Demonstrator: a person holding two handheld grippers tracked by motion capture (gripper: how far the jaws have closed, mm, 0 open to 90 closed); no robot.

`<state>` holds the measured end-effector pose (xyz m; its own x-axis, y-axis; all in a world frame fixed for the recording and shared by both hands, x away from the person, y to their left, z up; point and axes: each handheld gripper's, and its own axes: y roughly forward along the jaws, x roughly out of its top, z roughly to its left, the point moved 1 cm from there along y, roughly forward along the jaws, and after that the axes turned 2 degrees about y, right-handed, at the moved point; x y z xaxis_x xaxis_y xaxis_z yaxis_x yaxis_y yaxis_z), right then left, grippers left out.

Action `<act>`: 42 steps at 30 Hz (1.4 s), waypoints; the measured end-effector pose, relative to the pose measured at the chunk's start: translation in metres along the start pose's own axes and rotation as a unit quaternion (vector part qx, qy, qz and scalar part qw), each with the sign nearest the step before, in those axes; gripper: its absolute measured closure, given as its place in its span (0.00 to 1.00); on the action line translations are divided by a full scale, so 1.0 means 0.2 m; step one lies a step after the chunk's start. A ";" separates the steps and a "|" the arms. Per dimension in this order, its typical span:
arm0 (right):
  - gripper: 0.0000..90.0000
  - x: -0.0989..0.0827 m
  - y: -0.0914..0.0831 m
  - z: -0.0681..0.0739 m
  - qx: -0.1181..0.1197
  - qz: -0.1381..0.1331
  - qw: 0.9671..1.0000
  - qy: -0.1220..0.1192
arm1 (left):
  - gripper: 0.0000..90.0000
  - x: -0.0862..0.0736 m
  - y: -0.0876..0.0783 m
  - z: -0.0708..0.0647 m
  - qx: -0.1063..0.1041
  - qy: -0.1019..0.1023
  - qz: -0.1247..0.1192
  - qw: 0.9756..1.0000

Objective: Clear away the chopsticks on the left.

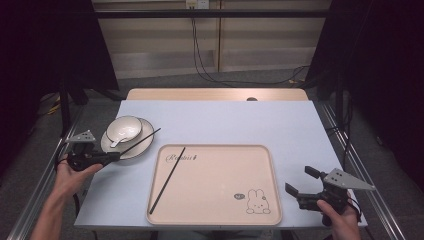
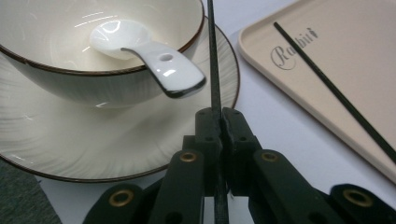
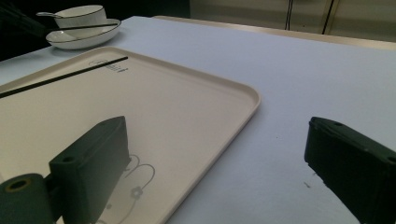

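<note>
My left gripper (image 1: 116,155) (image 2: 221,113) is shut on a thin black chopstick (image 1: 142,140) (image 2: 213,56), which runs up and to the right across the plate (image 1: 143,144) (image 2: 70,154). A cream bowl (image 1: 124,127) (image 2: 74,86) stands on that plate with a white spoon (image 1: 116,141) (image 2: 154,63) in it. A second black chopstick (image 1: 168,178) (image 2: 336,93) (image 3: 60,77) lies aslant in the beige tray (image 1: 220,200) (image 3: 187,107). At the tray's right edge my right gripper (image 1: 298,180) (image 3: 215,165) stands open with nothing in it.
The tray bears a rabbit drawing (image 1: 257,202) at its front right and lettering (image 1: 181,158) at its back left. The pale blue table top (image 1: 220,120) ends close behind both hands. Cables (image 1: 205,75) hang beyond the far edge.
</note>
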<state>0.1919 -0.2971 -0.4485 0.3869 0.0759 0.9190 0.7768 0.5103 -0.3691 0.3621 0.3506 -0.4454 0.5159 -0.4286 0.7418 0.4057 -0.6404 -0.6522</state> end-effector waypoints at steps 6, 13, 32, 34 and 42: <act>0.07 0.00 0.00 0.00 0.001 -0.001 1.000 -0.001 | 0.96 0.00 -0.04 -0.05 -0.012 -0.013 -0.010 1.000; 0.07 0.00 0.00 0.00 0.002 -0.002 1.000 -0.002 | 0.96 -0.02 -0.09 -0.12 -0.020 -0.030 -0.022 0.999; 0.07 0.00 0.00 0.00 0.002 -0.002 1.000 -0.001 | 0.96 -0.08 -0.15 -0.35 -0.007 -0.083 -0.047 0.995; 0.07 0.00 0.00 0.01 0.003 -0.001 1.000 0.000 | 0.96 -0.08 -0.15 -0.40 -0.006 -0.087 -0.050 0.995; 0.07 0.00 0.00 0.01 0.004 0.000 1.000 -0.001 | 0.96 -0.06 -0.16 -0.54 -0.006 -0.095 -0.074 0.993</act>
<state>0.1913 -0.2957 -0.4479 0.3863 0.0772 0.9192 0.7730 0.5165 -0.3683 0.2619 0.3065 -0.4163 0.5849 -0.2022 0.7855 0.4789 -0.6955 -0.5357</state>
